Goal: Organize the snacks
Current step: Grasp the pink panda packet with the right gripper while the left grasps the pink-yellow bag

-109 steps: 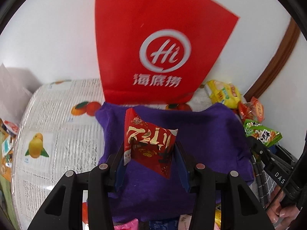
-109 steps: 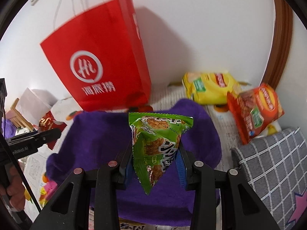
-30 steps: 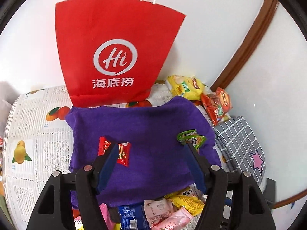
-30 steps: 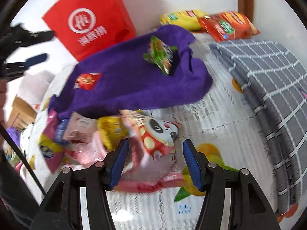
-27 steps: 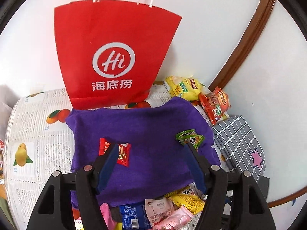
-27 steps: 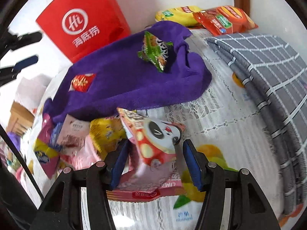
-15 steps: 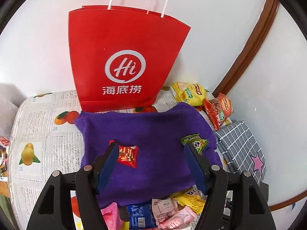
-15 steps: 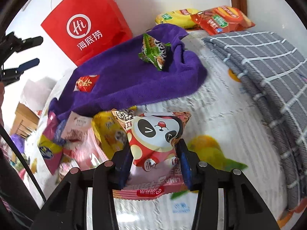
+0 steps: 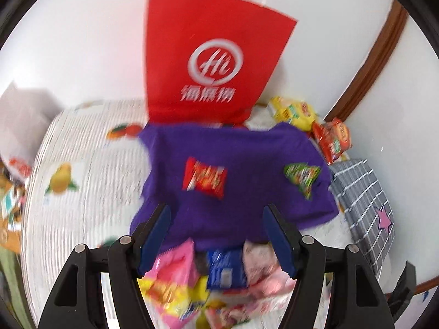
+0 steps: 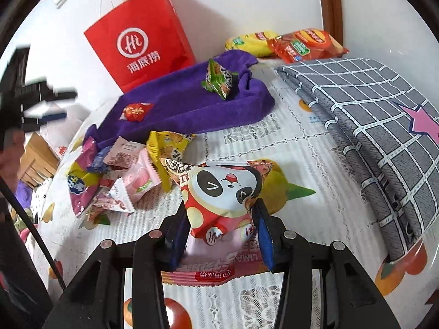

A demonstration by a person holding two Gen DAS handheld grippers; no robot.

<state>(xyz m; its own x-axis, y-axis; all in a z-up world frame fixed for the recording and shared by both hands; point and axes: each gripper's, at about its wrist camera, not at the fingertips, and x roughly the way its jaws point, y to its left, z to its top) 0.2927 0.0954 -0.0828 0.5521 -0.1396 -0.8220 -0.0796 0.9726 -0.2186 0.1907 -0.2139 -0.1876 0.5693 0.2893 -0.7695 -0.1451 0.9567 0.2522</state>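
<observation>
Between right tool (image 10: 221, 227) pads, clamped panda packet (image 10: 222, 192); left tool (image 9: 216, 235) gapes, blurred.

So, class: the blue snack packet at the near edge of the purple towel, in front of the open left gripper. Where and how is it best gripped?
Probably by its two long side edges, coming down from above. The blue packet lies flat, wedged between a pink packet and a pale pink one, its top edge against the purple towel. The left gripper stands open; blur hides any seam.

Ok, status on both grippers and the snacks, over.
Right hand-held gripper shut on panda packet. Left hand-held gripper open, empty. Two packets on purple towel. Nothing blocking.
</observation>
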